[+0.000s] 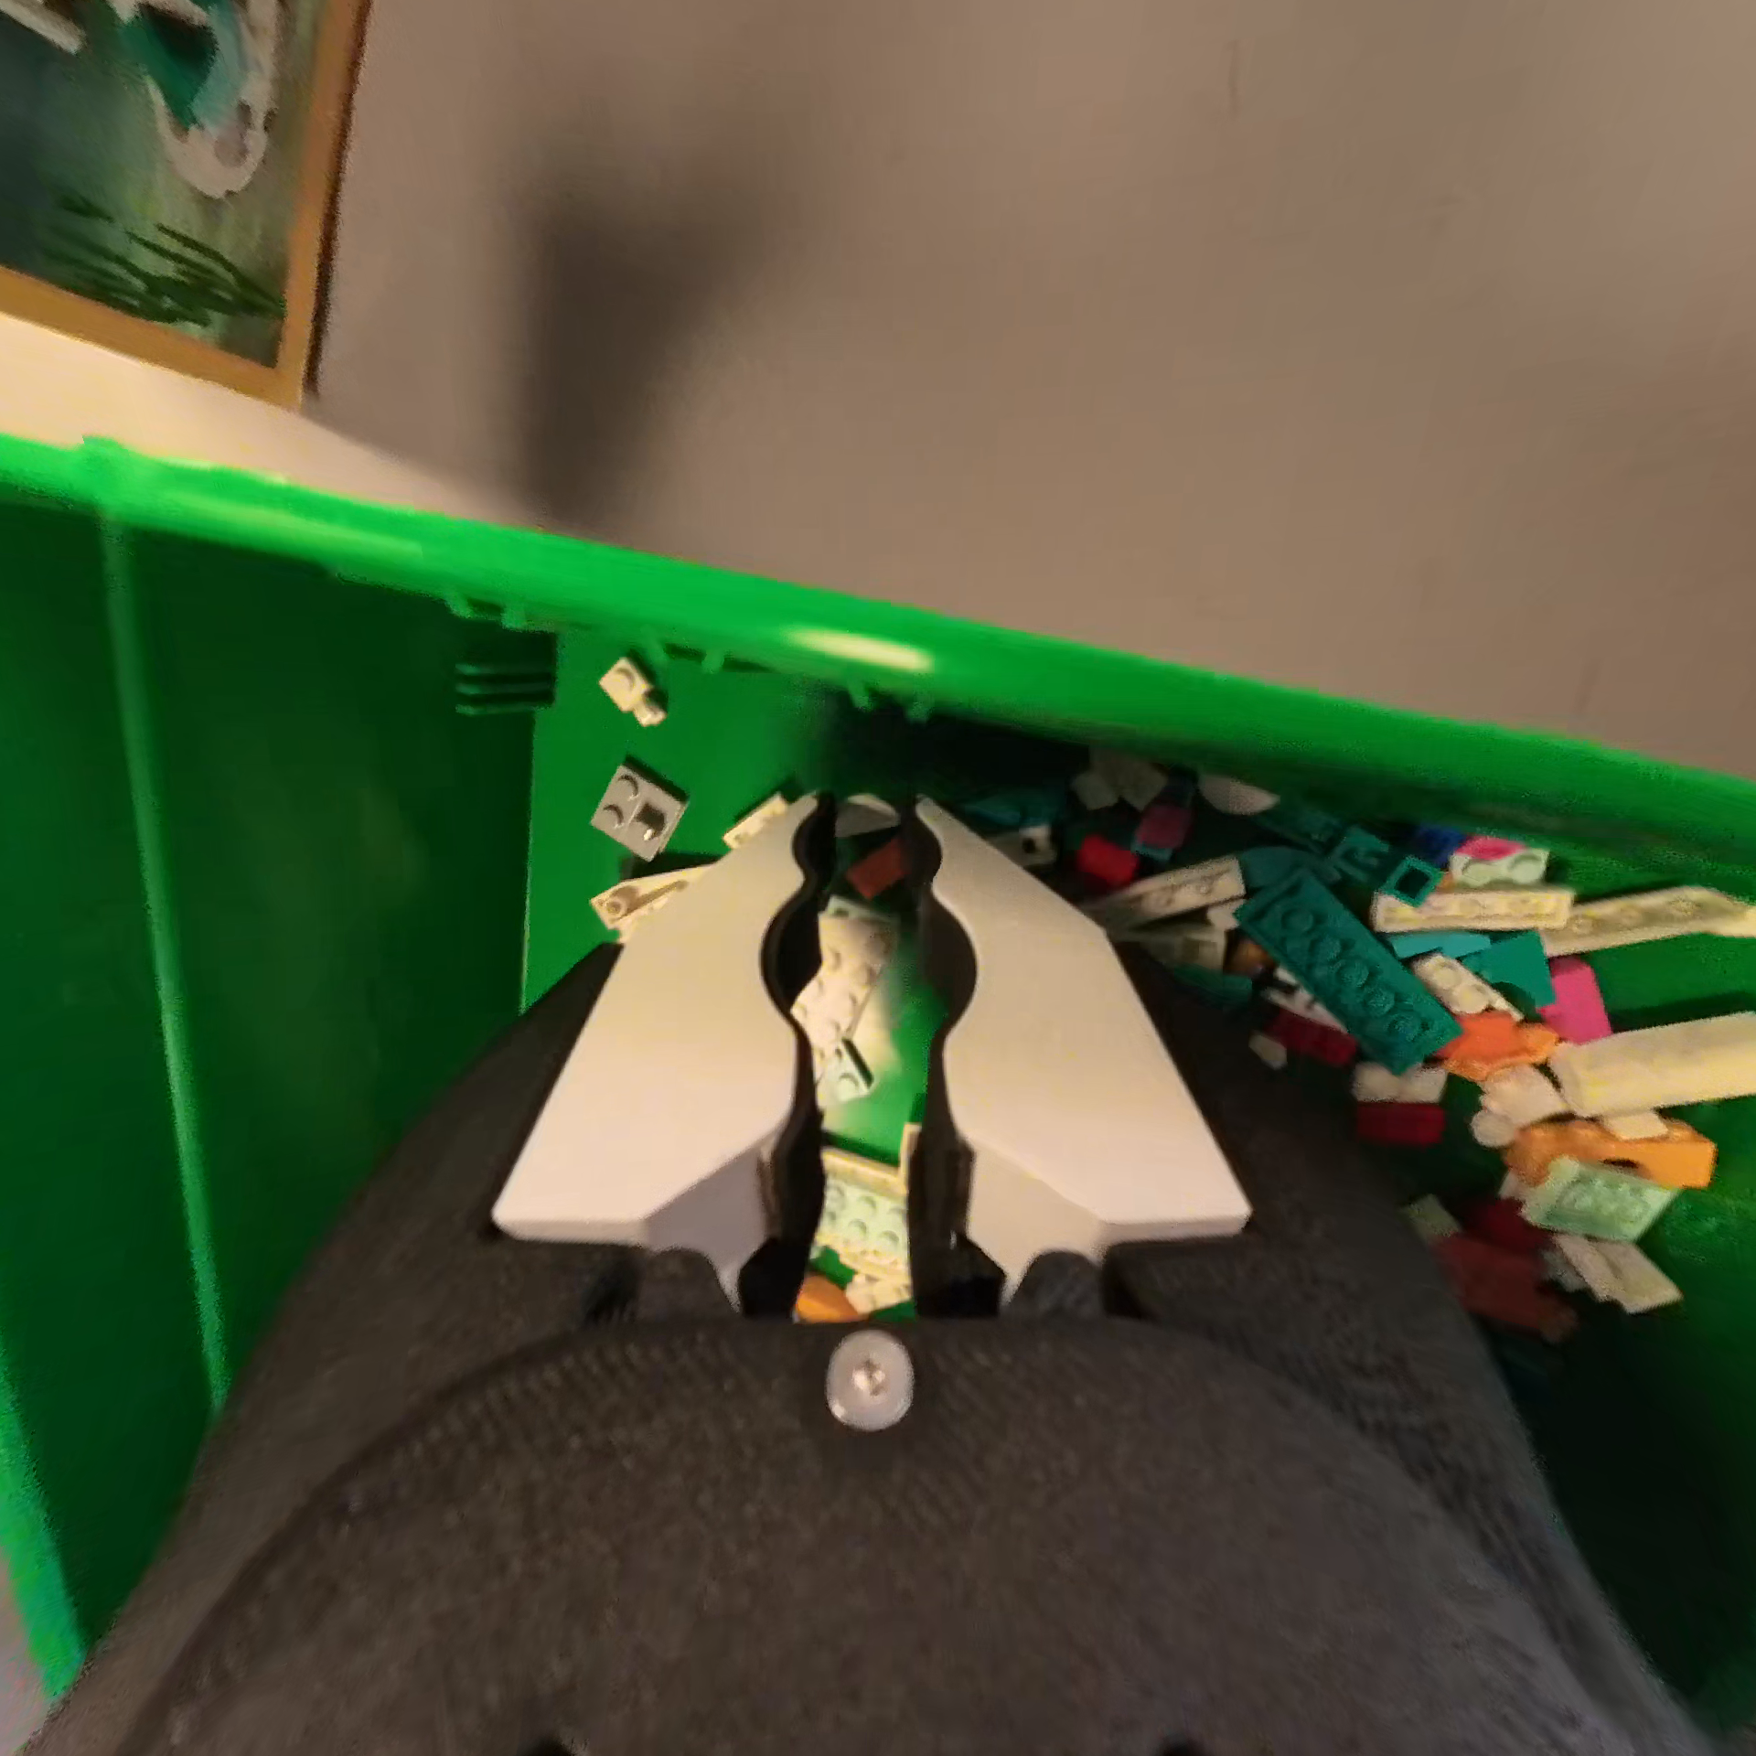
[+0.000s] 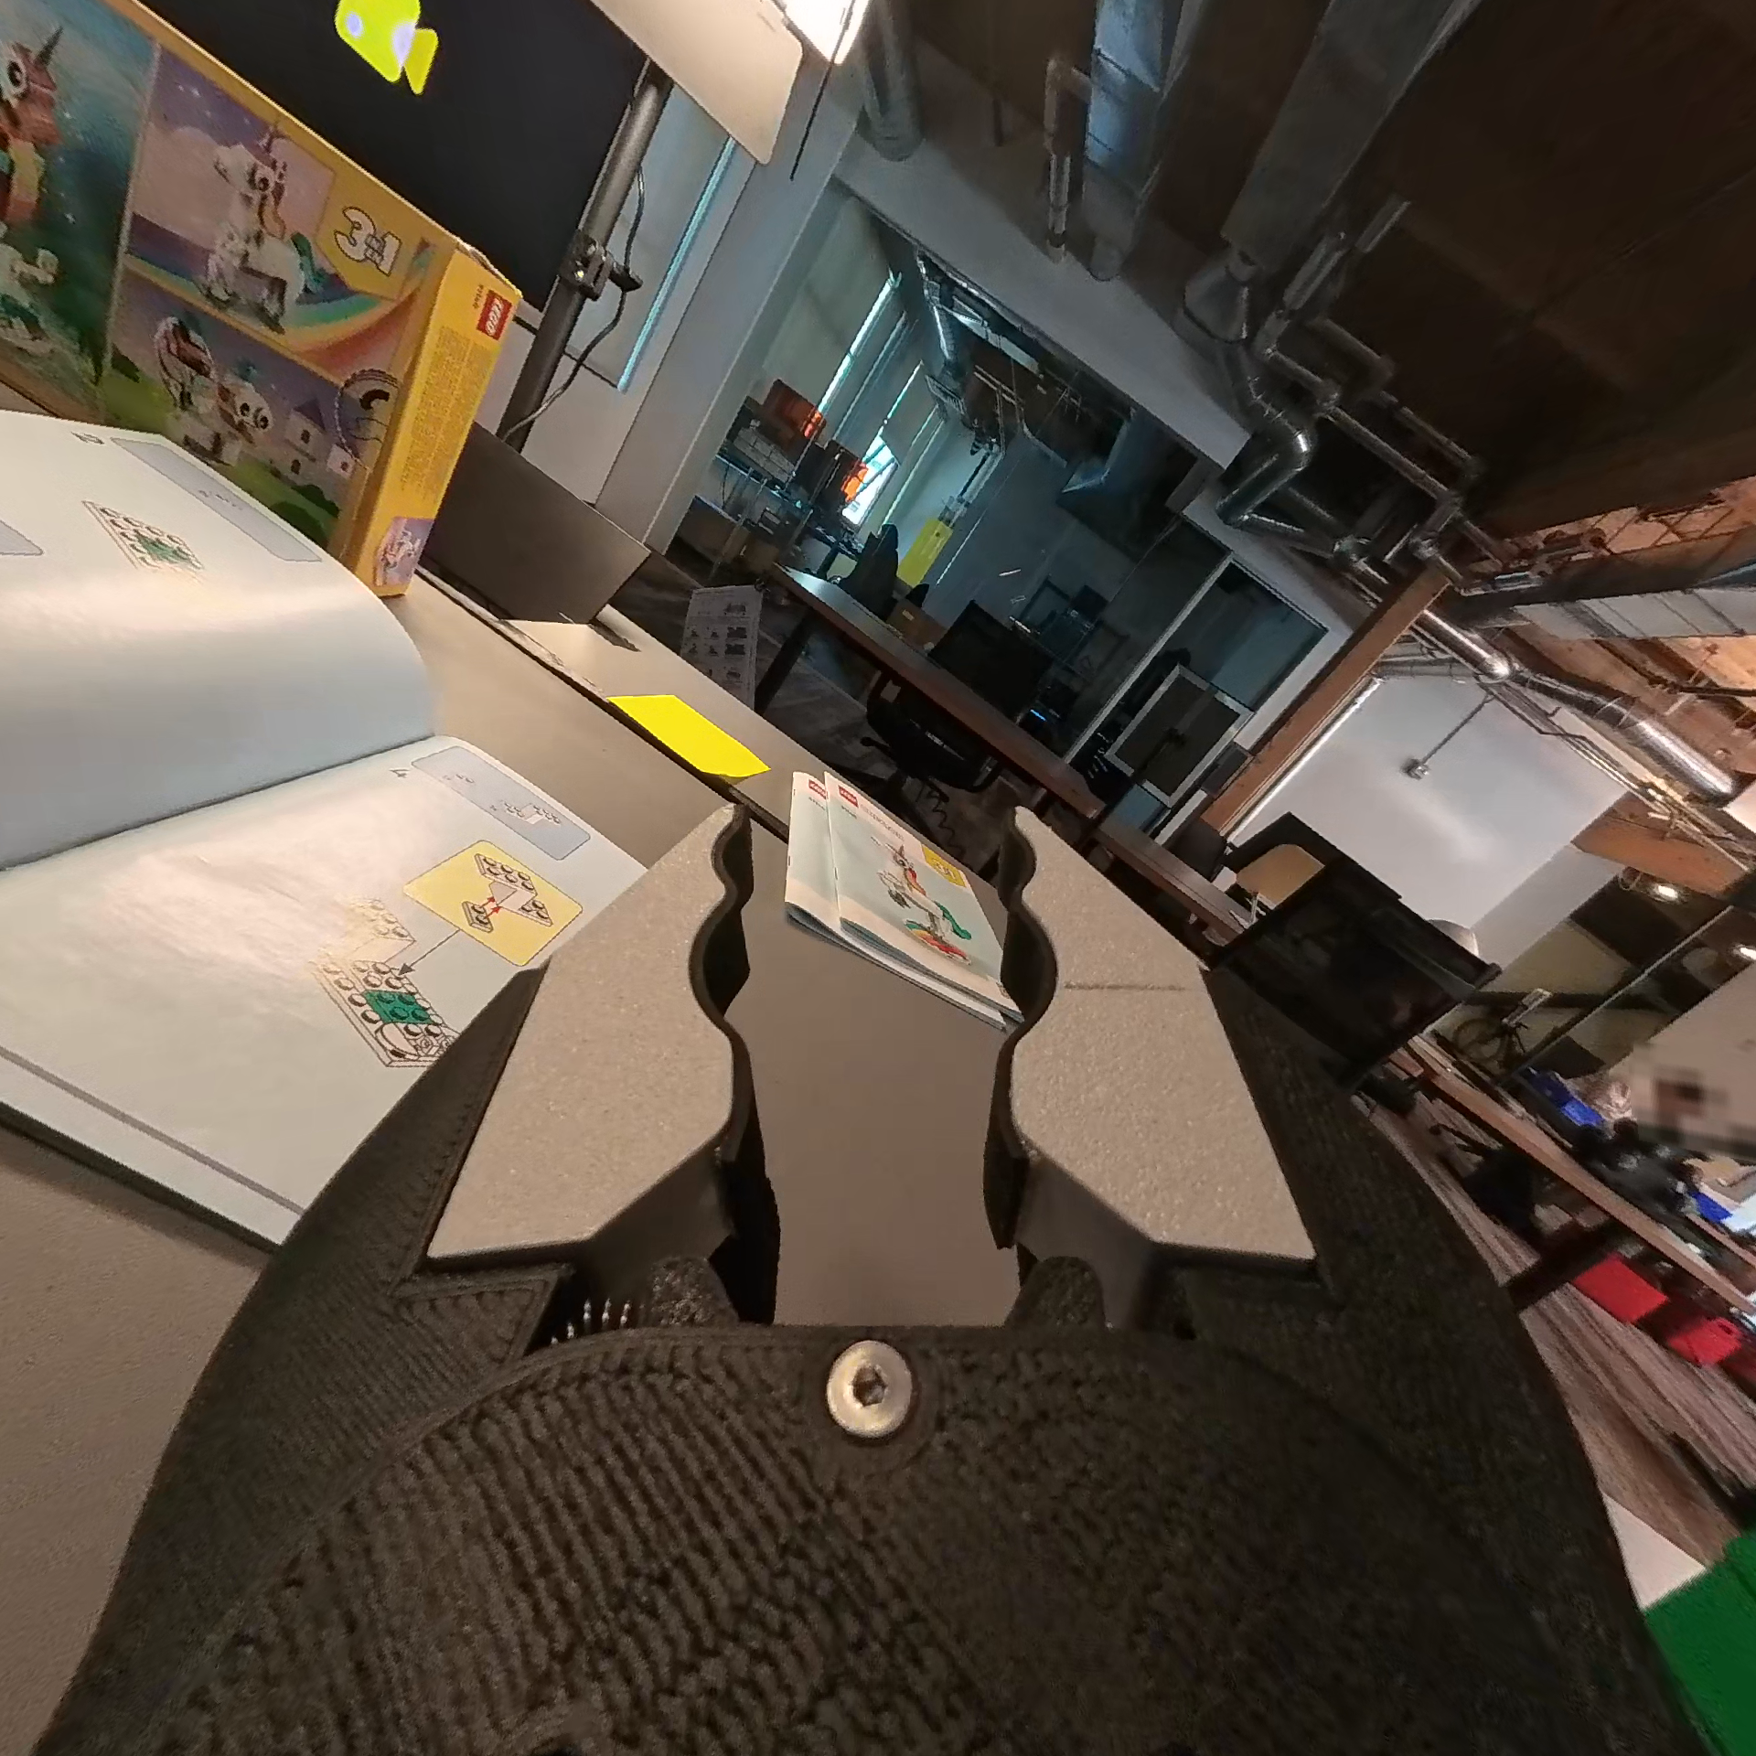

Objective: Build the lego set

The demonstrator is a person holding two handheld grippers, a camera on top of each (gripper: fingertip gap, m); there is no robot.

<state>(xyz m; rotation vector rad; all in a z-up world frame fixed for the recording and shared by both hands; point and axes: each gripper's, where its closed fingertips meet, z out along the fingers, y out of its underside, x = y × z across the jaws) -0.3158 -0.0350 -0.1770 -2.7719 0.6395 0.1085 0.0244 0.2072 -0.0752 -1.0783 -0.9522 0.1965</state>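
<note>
My left gripper (image 1: 872,825) reaches into a green bin (image 1: 665,608) that holds a heap of loose lego pieces (image 1: 1349,960) in white, teal, orange, pink and dark red. Its white fingers (image 1: 703,1026) stand a narrow gap apart over the pile. A small pale piece and a red-brown brick (image 1: 876,867) show at the tips; the blur hides whether anything is gripped. My right gripper (image 2: 879,836) is open and empty, low over the dark table (image 2: 855,1140). The open instruction book (image 2: 285,950) lies to its left.
The yellow lego box (image 2: 285,314) stands behind the book. Thin booklets (image 2: 893,912) and a yellow sheet (image 2: 689,734) lie ahead of the right gripper. Two grey plates (image 1: 639,808) lie against the bin's inner wall. A corner of the green bin (image 2: 1710,1653) shows at lower right.
</note>
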